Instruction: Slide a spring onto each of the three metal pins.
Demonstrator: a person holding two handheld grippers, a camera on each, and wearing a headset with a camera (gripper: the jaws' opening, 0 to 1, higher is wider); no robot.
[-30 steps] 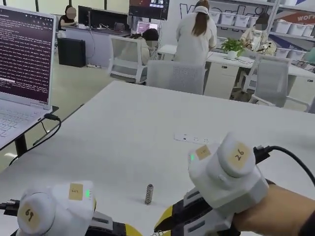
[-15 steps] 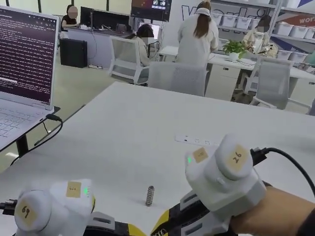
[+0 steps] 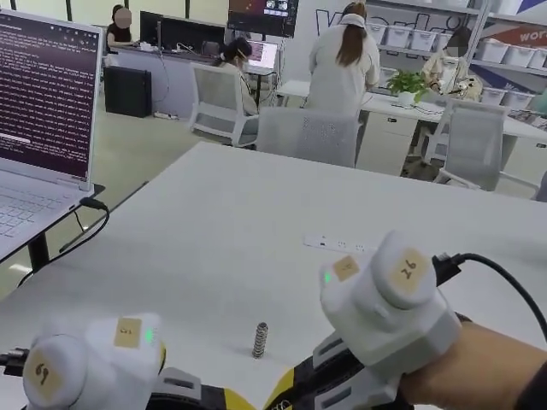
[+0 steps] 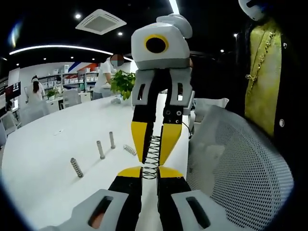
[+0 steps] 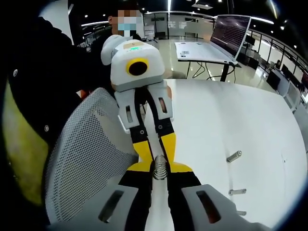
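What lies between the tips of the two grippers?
In the left gripper view, a spring spans the gap: one end sits between the jaws of the left gripper, the other between those of the right gripper.

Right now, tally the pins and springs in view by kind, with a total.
metal pin: 3
spring: 3, one on a pin, one lying loose, one in the fingers
total: 6

Silver spring (image 4: 152,156) (fingers (image 4: 127,173) yellow-black).
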